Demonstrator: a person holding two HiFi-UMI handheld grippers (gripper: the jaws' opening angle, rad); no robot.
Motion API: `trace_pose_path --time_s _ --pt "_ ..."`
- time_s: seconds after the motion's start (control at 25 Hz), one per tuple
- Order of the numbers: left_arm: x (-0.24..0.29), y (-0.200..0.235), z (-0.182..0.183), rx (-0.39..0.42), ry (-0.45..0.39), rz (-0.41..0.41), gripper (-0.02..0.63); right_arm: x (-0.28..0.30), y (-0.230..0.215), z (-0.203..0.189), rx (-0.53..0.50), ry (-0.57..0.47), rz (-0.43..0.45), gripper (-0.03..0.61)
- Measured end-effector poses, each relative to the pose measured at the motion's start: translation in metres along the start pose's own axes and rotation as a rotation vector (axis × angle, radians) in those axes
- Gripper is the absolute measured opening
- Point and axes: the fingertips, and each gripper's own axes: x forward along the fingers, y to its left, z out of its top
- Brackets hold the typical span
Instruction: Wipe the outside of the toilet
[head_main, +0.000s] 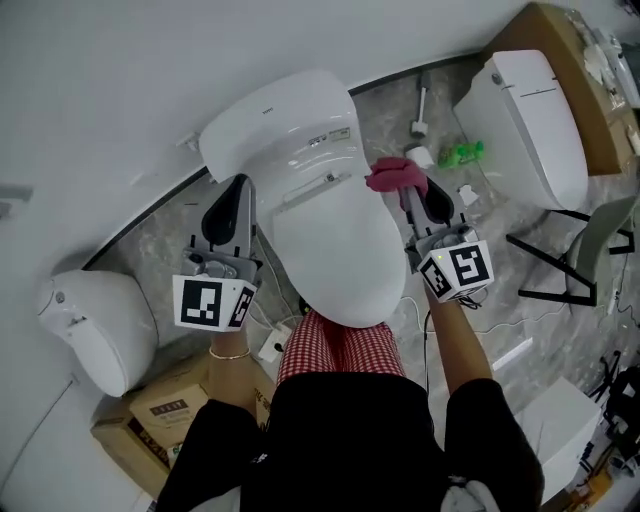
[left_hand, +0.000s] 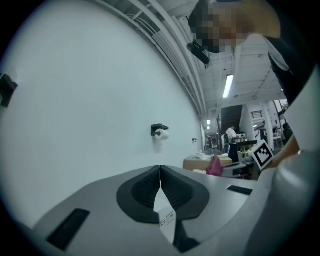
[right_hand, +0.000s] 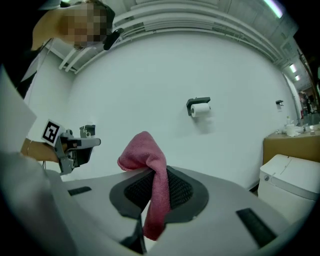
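Two hand-held grippers flank a white toilet seen from above, lid closed and tank against the wall. At far left, another toilet stands on the floor beside a cardboard box. The left gripper is just beside the toilet's left flank near the lid hinge, its jaws pressed together with nothing between them. On the opposite side, the right gripper is clamped on a pink cloth, which bunches above the jaw tips and hangs down between them. The cloth lies at the toilet's right rear edge, level with the hinge; contact with the porcelain cannot be confirmed. A third toilet stands well apart at right.
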Motion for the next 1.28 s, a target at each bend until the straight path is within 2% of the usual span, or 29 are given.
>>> trace_pose_path --time_s 0.12,0.28,0.48,0.56,0.68,0.84,1.04,1.28 --pt "-0.019 -0.005 0.010 0.050 0.017 -0.036 0.011 -0.011 0.017 0.024 0.022 -0.038 -0.017 0.063" --pt "-0.045 -0.001 0.038 -0.006 -0.048 -0.017 0.011 -0.020 0.045 0.054 0.017 -0.076 -0.004 0.063" --pt "-0.074 0.010 0.060 -0.074 -0.066 0.075 0.011 -0.034 0.076 0.085 0.006 -0.106 0.033 0.063" --pt "-0.084 0.013 0.069 -0.095 -0.085 0.086 0.011 -0.039 0.087 0.097 -0.014 -0.112 0.044 0.063" --pt "-0.091 0.016 0.087 -0.093 -0.108 0.086 0.011 -0.048 0.102 0.118 -0.047 -0.126 0.051 0.063" --pt "-0.101 0.013 0.107 -0.088 -0.124 0.082 0.011 -0.061 0.119 0.138 -0.037 -0.143 0.054 0.063" --pt "-0.100 -0.002 0.120 -0.094 -0.117 0.053 0.011 -0.071 0.121 0.157 -0.038 -0.161 0.066 0.063" --pt "-0.093 -0.025 0.130 -0.057 -0.129 0.054 0.011 -0.072 0.099 0.179 -0.036 -0.192 0.098 0.063"
